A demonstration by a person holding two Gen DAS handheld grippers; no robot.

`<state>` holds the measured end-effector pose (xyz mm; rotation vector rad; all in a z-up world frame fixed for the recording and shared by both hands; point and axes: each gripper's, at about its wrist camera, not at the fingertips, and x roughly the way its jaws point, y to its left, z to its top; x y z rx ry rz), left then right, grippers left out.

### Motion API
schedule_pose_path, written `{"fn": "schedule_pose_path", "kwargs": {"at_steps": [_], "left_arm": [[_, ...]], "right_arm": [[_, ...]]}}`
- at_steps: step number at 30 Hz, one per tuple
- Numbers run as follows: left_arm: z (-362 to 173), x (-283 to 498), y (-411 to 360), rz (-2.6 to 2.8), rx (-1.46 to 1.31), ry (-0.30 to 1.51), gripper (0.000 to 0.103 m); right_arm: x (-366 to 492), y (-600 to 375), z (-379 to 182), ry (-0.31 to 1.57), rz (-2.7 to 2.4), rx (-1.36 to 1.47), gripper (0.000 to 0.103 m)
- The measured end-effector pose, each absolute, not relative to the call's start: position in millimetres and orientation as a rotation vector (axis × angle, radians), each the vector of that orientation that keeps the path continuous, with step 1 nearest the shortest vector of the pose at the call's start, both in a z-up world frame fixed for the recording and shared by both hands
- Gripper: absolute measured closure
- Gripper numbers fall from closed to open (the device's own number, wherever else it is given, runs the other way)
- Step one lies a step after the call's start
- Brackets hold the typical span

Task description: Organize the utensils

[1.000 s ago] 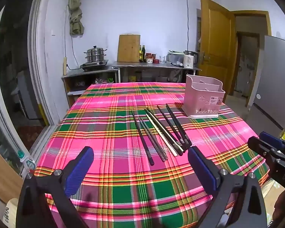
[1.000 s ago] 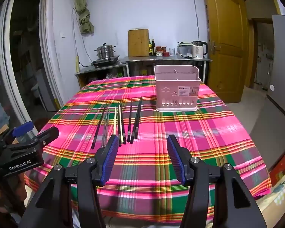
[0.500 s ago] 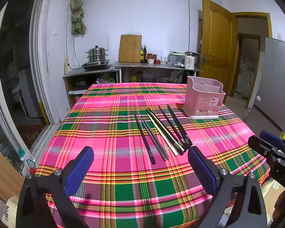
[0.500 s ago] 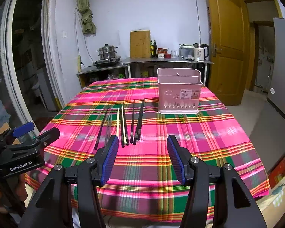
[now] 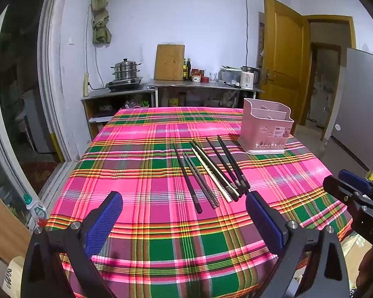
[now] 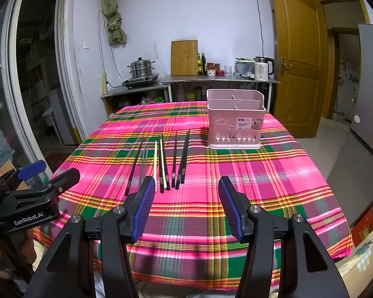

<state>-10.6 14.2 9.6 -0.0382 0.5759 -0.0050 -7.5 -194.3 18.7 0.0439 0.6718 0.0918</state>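
Several chopsticks (image 5: 211, 171) (image 6: 161, 164), mostly black with one pale and a grey metal pair, lie side by side on the pink plaid tablecloth (image 5: 141, 173) (image 6: 273, 173). A pink divided utensil basket (image 5: 266, 129) (image 6: 236, 124) stands upright behind them to the right. My left gripper (image 5: 184, 218) hangs open above the near table edge, short of the chopstick ends, holding nothing. The right gripper (image 6: 185, 206) is also open and empty, just in front of the chopsticks' near ends. Each gripper appears at the edge of the other's view.
Behind the table a steel counter (image 6: 218, 80) carries a steamer pot (image 6: 140, 69), cutting board (image 6: 184, 57), bottles and a kettle (image 6: 262, 68). A yellow door (image 6: 298, 57) stands open at the right. A glass door frame (image 5: 49, 74) lies left of the table.
Both views have risen and pulled back slightly, so the table sits a little lower in the frames. Both grippers stay open; the chopsticks and basket have not moved.
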Motion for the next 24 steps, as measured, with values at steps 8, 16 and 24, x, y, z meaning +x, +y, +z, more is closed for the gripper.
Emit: {"fn": "schedule_pose_path", "kwargs": {"at_steps": [8, 16, 24], "left_arm": [[7.9, -10.6, 13.0, -0.008, -0.038, 0.583, 0.002], [4.5, -9.3, 13.4, -0.008, -0.043, 0.593, 0.002], [4.2, -9.3, 13.1, -0.007, -0.043, 0.593, 0.002]], "right_arm": [[-7.2, -192.7, 19.6, 0.674, 0.092, 0.045, 0.049], [-9.4, -192.4, 19.3, 0.678, 0.091, 0.048, 0.049], [-8.5, -193.3, 19.0, 0.679, 0.091, 0.047, 0.049]]}}
